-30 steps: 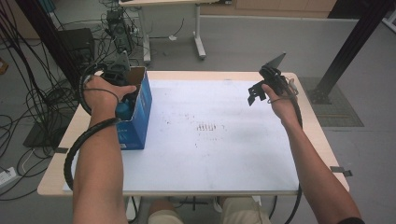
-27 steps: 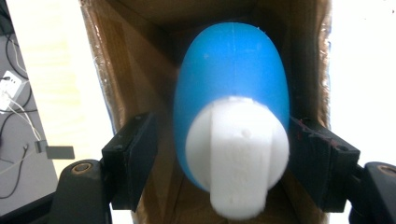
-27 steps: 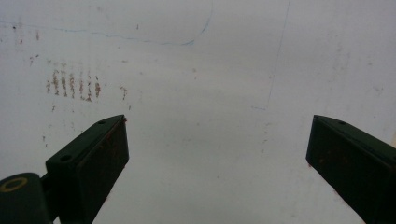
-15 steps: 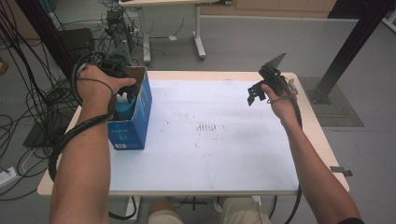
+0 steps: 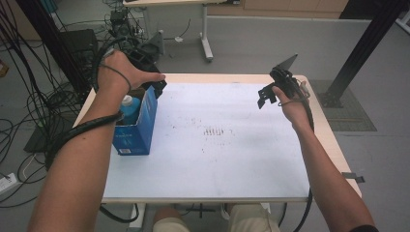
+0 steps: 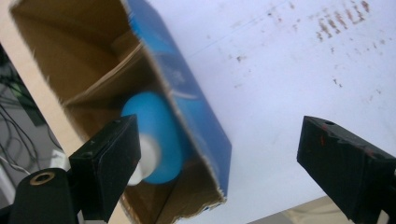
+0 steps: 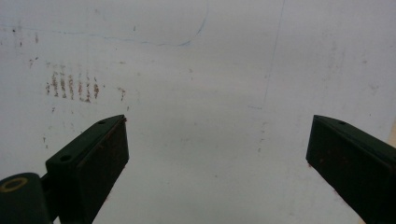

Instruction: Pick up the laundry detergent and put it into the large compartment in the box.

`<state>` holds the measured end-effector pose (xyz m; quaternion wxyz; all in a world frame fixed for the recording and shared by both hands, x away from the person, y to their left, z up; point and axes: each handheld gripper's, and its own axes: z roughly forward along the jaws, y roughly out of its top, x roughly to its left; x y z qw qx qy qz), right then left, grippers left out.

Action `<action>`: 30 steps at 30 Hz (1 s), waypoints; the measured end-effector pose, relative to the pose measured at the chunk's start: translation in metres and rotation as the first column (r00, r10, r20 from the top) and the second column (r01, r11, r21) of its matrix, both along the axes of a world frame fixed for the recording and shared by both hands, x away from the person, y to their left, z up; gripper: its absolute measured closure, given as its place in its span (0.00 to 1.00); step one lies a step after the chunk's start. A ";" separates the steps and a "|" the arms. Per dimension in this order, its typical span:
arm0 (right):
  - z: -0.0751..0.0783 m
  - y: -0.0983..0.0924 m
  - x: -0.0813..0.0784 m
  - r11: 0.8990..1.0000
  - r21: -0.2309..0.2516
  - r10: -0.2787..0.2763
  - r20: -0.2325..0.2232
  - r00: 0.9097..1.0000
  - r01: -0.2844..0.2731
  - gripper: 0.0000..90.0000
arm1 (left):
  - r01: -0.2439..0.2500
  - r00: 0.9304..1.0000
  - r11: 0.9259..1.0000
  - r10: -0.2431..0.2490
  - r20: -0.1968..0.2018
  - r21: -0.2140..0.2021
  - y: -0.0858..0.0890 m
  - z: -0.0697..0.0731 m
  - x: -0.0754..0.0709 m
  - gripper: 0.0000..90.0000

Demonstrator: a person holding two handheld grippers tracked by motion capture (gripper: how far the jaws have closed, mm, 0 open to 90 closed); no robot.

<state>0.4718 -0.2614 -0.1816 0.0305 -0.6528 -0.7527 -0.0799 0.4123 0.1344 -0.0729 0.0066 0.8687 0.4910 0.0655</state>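
My left gripper [image 6: 219, 163] has just been opening, nothing between its jaws. At left, a blue bottle [image 6: 156, 135] lies inside the open blue box [image 6: 196, 107].

White, stained surface [image 5: 232, 159] with a patch of small brown marks [image 5: 212, 131] near its middle and a pale wooden edge, grey floor [image 5: 251, 43] around, tangled black cables [image 5: 29, 111] at the left, another desk's legs [image 5: 205, 34] beyond, a black post [image 5: 360, 50] at the right.

Black grippers [image 5: 263, 96], trailing black cables [image 5: 63, 137]
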 end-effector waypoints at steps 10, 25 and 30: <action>0.000 -0.005 0.001 1.000 0.012 0.001 -0.007 1.000 -0.001 0.06 | 0.178 0.982 0.984 -0.178 -0.055 -0.015 -0.037 0.000 0.009 0.14; 0.000 -0.004 0.001 1.000 0.005 0.003 -0.004 1.000 -0.003 0.06 | 0.330 0.940 0.944 -0.330 -0.080 -0.019 -0.070 -0.005 0.011 0.12; -0.002 -0.001 0.002 1.000 0.004 0.009 -0.008 1.000 -0.009 0.06 | 0.340 0.937 0.940 -0.340 -0.079 -0.006 -0.075 -0.008 0.009 0.12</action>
